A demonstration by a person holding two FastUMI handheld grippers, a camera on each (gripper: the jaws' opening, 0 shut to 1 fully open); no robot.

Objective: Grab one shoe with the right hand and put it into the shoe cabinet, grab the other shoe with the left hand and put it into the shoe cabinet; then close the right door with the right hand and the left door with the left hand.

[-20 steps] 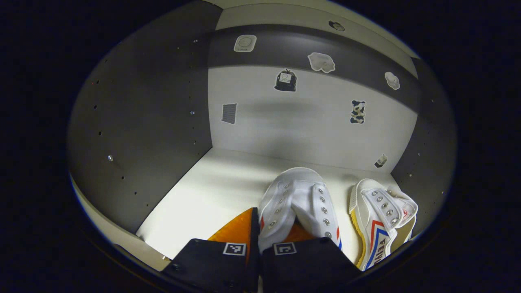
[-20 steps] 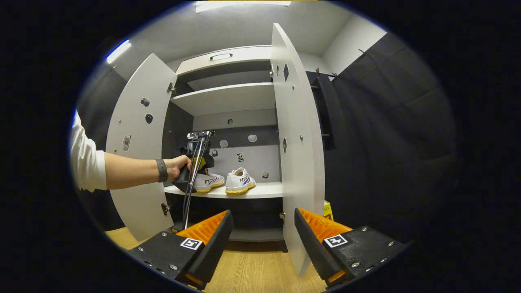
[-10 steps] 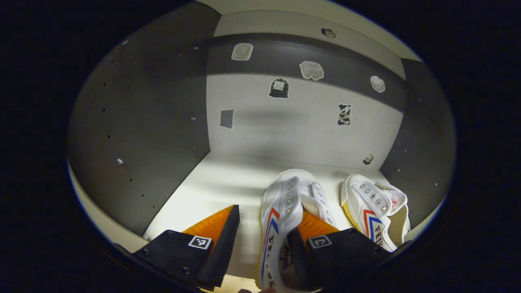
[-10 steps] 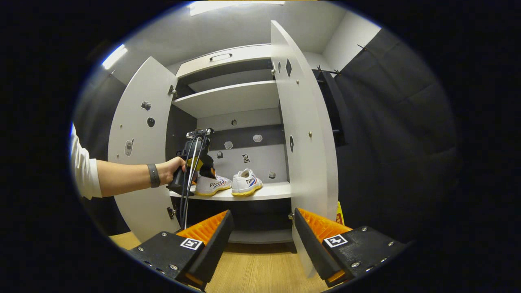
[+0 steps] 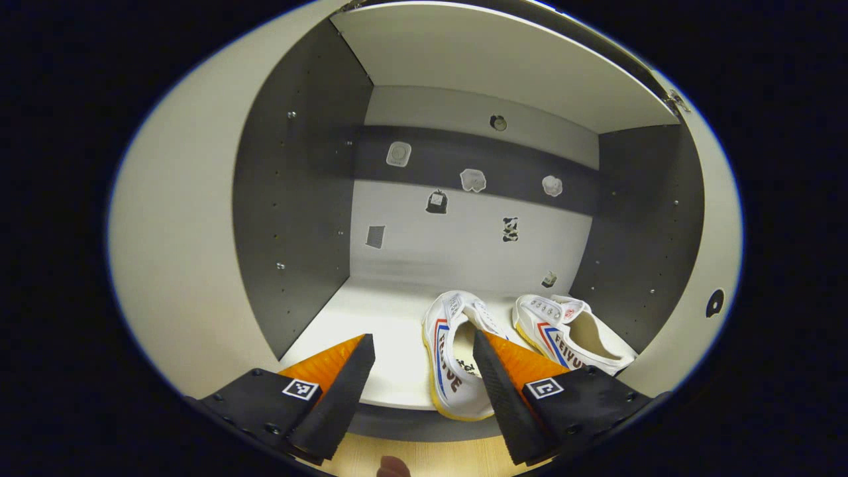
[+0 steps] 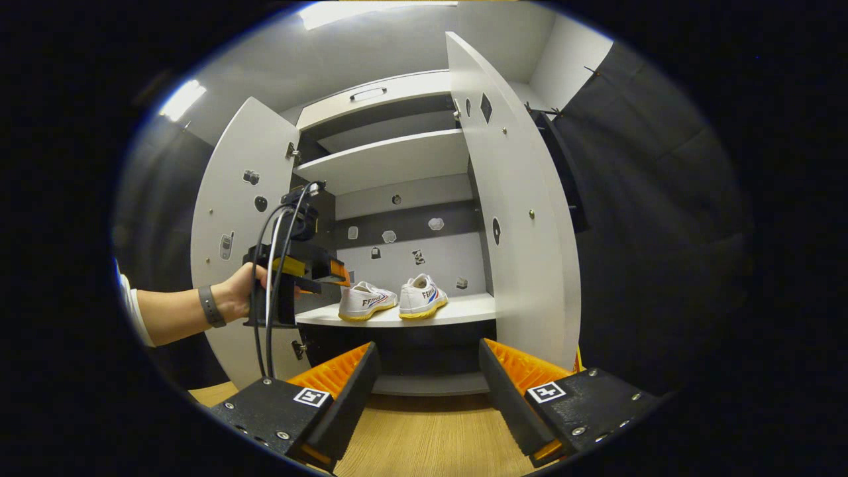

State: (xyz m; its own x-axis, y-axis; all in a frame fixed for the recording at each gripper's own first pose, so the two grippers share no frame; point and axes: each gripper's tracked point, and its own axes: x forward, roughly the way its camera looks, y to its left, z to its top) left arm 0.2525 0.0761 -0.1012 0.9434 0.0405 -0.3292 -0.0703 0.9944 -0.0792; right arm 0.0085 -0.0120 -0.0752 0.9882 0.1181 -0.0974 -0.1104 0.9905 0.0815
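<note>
Two white shoes, one (image 6: 368,301) on the left and the other (image 6: 424,297) just beside it on the right, are sitting side by side on the cabinet's middle shelf (image 6: 464,309). The left gripper (image 5: 419,374) is hovering in front of the shelf with its fingers spread and holding nothing. The right gripper (image 6: 427,391) is hanging lower, over the wooden floor (image 6: 424,444), fingers also spread and empty, while both doors, left (image 6: 238,218) and right (image 6: 523,218), are standing open.

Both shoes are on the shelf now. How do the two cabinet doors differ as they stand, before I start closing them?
The left door has the left gripper and the hand just in front of it; the right door has nothing near it. In the right gripper view the left door shows its inner face broadly, while the right door is seen more edge-on. Both are white, carry small stickers, and stand wide open.
</note>
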